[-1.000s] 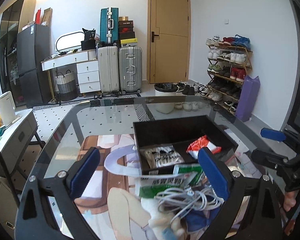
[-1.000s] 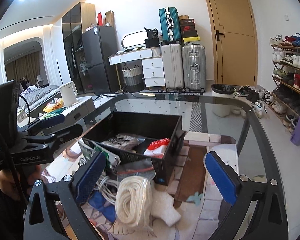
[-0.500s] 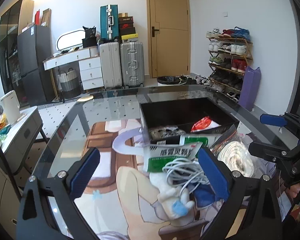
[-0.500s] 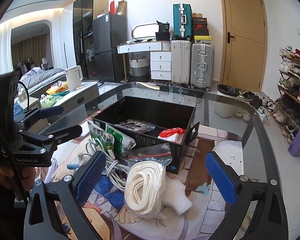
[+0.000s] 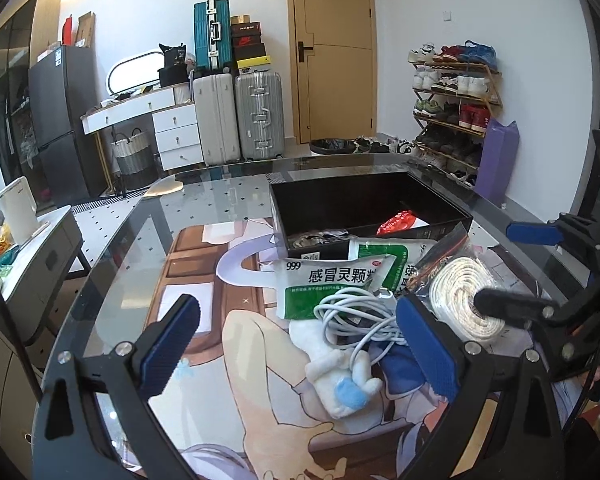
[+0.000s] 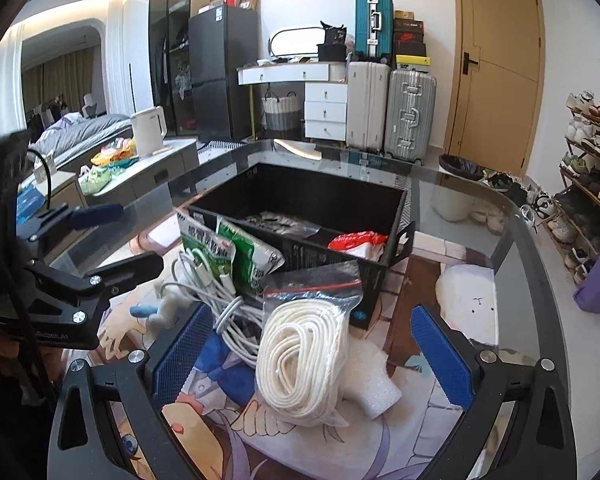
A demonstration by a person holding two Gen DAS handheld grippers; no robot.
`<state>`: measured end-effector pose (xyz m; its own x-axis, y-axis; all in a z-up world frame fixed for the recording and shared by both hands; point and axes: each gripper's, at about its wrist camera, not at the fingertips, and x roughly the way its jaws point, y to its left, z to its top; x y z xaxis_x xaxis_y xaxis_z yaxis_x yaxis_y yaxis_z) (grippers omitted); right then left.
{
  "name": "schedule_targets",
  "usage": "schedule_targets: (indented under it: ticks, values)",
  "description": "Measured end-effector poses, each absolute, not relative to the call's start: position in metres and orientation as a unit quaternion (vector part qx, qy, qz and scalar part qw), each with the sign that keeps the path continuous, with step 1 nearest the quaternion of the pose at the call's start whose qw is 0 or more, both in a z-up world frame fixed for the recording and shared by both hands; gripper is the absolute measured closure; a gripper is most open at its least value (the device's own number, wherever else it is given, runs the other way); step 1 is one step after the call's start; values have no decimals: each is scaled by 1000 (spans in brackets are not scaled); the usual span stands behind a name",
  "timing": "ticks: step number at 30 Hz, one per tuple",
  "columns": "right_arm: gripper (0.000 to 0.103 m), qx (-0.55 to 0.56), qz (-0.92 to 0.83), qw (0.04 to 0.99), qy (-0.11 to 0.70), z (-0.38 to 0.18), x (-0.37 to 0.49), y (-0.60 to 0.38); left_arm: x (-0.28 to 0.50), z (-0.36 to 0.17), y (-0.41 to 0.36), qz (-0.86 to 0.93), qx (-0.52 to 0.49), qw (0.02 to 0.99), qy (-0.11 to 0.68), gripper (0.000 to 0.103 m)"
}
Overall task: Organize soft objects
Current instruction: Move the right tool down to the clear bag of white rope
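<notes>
A black storage box (image 5: 374,204) (image 6: 394,200) sits on the glass table and holds a red-white packet (image 6: 356,240) and a dark packet (image 6: 276,220). In front of it lie green-white medicine sachets (image 5: 332,280) (image 6: 236,256), a tangled white cable (image 5: 356,320) (image 6: 228,312), a bagged coil of white rope (image 5: 466,300) (image 6: 296,364), a small white-blue plush (image 5: 340,380) and a white foam piece (image 6: 374,384). My left gripper (image 5: 300,348) is open above the mat, near the cable and plush. My right gripper (image 6: 312,356) is open, its jaws on either side of the rope bag.
A printed mat (image 5: 220,304) covers the glass table (image 5: 120,264). The table's curved edge (image 6: 540,280) runs on the right. A side cabinet with a kettle (image 5: 16,208) stands left. Suitcases (image 5: 256,116), a door and a shoe rack (image 5: 452,112) stand behind.
Both grippers have pulled back from the box and dropped lower; the loose items now lie closer between their jaws. Both stay open.
</notes>
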<state>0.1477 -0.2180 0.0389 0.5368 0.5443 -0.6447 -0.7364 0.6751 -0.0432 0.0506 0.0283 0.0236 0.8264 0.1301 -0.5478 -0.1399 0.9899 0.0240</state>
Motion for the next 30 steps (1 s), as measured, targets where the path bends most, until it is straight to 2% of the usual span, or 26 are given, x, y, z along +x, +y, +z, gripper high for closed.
schedule_targets:
  ticks: [17,22,30]
  values:
    - [4,-225,372,843,317,17,139,-204,56,16,30,67,-9,948,311,4]
    - [10,-235,366,840,324,10,140,-199,58,14,32,66,-12,947,315,4]
    - [15,-249,354,841,326,2,141,-195,59,13,33,65,-16,947,315,4]
